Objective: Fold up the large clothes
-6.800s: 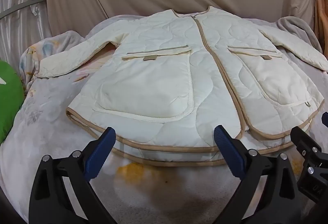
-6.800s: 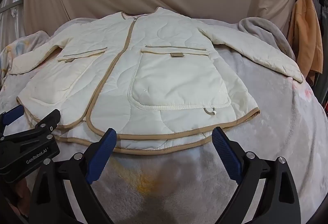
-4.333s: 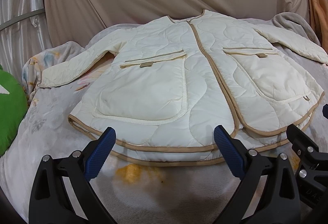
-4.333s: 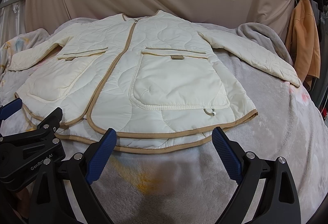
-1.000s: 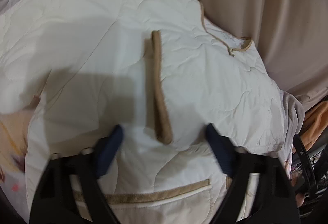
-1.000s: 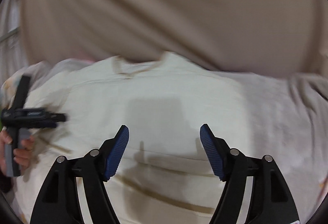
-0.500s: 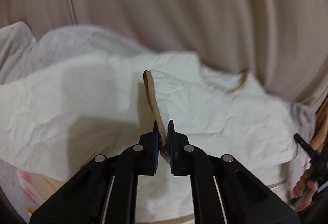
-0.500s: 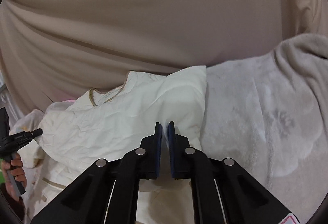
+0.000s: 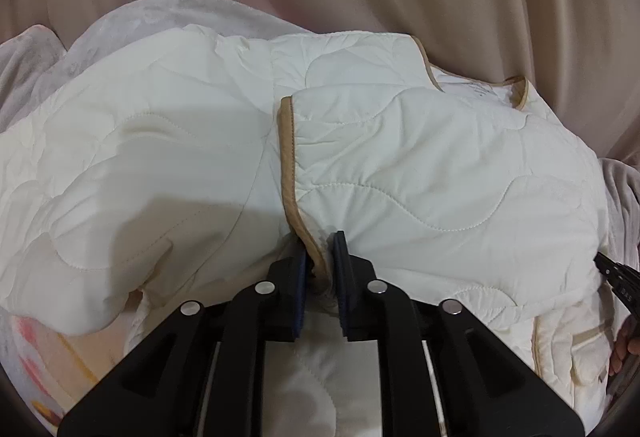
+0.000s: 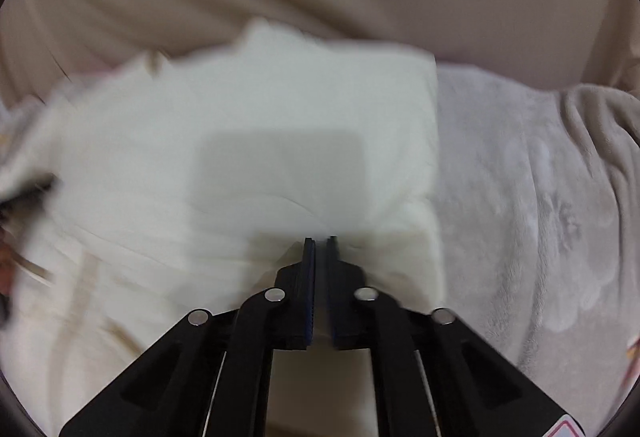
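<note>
Right wrist view motion-blurred; jacket [image 10: 280,141] detail lost, sleeve cuff under jaws hidden.

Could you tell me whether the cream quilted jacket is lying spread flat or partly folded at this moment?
Partly folded: the jacket has a tan-edged sleeve cuff lying over its body, pinched by the left gripper.

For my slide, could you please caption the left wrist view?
Left gripper shut on the tan-trimmed cuff of a cream quilted jacket, sleeve folded across its body.
</note>
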Demonstrator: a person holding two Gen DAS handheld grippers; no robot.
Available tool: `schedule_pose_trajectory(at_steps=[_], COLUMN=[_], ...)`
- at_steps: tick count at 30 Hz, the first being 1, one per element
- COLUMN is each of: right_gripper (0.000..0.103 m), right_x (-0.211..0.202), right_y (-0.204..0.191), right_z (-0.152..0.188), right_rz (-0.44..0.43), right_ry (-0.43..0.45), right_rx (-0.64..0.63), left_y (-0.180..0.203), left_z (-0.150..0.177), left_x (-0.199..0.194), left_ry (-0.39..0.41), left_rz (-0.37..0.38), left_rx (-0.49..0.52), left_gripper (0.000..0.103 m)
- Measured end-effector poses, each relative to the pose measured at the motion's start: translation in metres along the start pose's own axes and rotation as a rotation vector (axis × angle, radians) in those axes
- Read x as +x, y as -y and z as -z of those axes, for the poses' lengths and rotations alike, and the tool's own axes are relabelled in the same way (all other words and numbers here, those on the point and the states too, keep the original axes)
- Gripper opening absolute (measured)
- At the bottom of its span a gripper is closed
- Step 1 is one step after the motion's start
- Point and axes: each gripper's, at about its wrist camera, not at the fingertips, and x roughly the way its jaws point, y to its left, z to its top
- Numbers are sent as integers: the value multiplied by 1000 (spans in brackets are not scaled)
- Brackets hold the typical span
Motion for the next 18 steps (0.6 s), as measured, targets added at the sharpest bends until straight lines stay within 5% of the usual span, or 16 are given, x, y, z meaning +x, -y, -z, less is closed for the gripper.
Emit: schedule_pose_trajectory(at_steps=[4,7,9,10,12,14,16,18], right_gripper=[3,27,57,71,76,76,76,72], right_x=[-27,-55,-61,-64,-47,-12,17,43], right_y=[41,55,55,54,54,67,74,76], right_z=[2,-17,-41,-53,-77,-105,-115,-120], right_rz=[34,49,12,1,-12,-28,-54,-71], right_ry=[39,112,159,195,215,178,136,77], right_rx=[132,164,180,185,188,237,313,357], left_y=[-7,-14,-16,-16,-13,-11,-13,-13], left_z=[1,-15,-31,-38,-53,-63,-64,-65], left_x=[-16,-40,-48,-49,-32,-2,21,32], left_ry=[9,63,103,112,72,-8,-61,-61], left_rz=[23,131,170,182,195,194,182,179], left_rx=[9,-62,-118,-138,-156,-188,-226,-222], left_gripper=[18,37,67,72,80,79,63,28])
